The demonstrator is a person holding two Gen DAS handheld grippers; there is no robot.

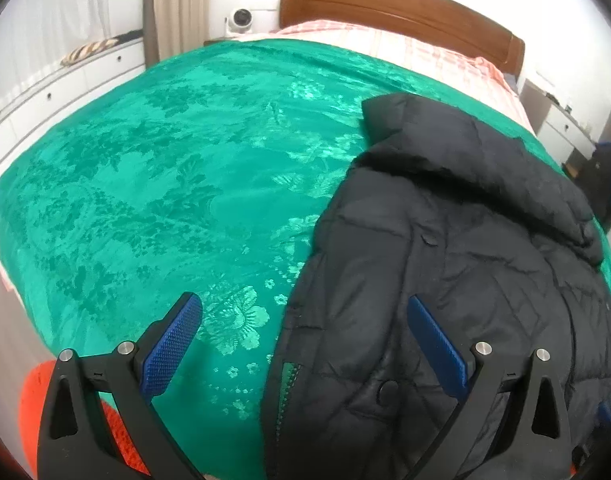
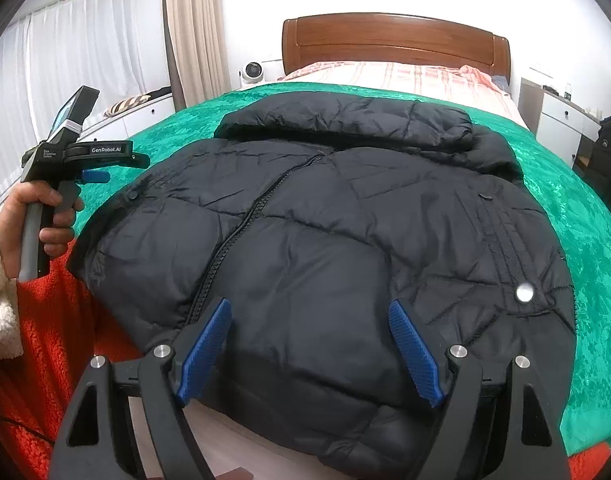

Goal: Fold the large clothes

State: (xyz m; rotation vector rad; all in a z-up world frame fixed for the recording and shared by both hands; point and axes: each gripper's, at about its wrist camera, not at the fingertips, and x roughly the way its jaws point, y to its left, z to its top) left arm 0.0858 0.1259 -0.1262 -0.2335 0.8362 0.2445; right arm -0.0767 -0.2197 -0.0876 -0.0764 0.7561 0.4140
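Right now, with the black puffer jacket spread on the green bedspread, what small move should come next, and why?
Probably lower the open left claw onto the black puffer jacket's near left edge and pinch it: both claws are open and empty, and the jacket lies flat, zipped and unfolded.

A green cover (image 1: 145, 168) is lying on the bed. A wooden headboard (image 2: 393, 40) is standing behind, and curtains (image 2: 193, 28) are hanging left.

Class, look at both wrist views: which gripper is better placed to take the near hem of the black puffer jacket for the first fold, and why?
Probably the right gripper: it is open directly over the black puffer jacket near the hem. The left gripper, also open, straddles the jacket's side edge, half above the green bedspread.
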